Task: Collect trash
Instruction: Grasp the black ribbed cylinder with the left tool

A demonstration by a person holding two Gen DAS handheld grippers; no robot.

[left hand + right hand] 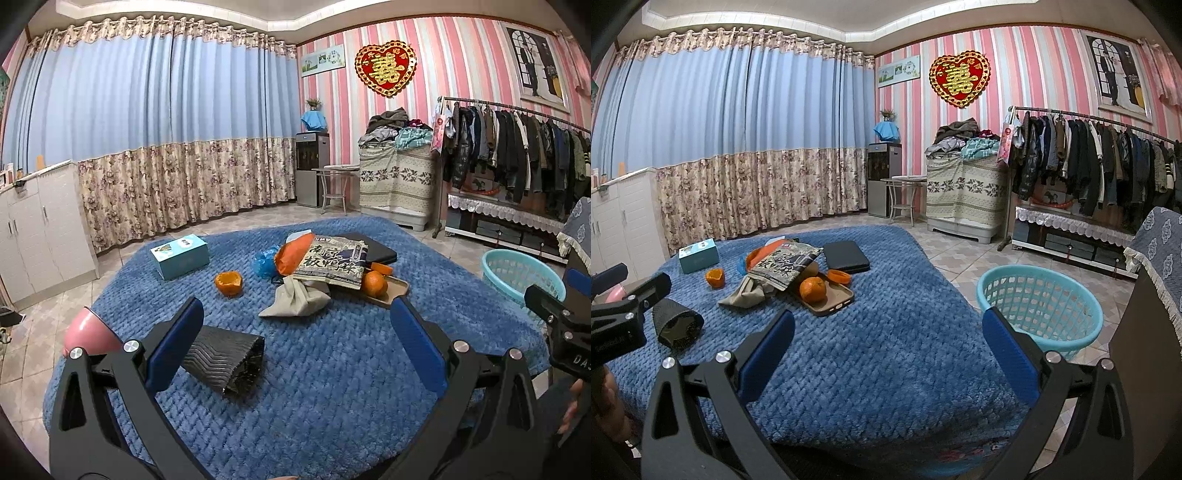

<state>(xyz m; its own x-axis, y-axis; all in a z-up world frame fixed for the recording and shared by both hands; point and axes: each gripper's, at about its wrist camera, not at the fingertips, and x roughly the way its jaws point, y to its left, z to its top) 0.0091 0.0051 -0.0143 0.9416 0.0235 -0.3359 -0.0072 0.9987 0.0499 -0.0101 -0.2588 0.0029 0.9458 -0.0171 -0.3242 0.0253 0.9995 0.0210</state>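
On the blue blanket [332, 369] lies trash: a black ridged wrapper [225, 360] just ahead of my left gripper's left finger, an orange peel cup [229, 283], a crumpled beige cloth [295, 299], a blue plastic bag [264, 262], an orange bag [291, 253] and a printed snack packet [332, 262]. My left gripper [295, 332] is open and empty above the blanket. My right gripper [886, 332] is open and empty, over the blanket's right part [886, 350]. A turquoise basket [1039, 302] stands on the floor to the right; it also shows in the left wrist view [521, 271].
A whole orange [373, 283] sits on a tan phone case [391, 291], with a black tablet case [376, 251] behind. A light blue box [180, 255] lies at the far left. A pink round object [88, 328] is by the left edge. A dark cabinet [1145, 369] stands at the right.
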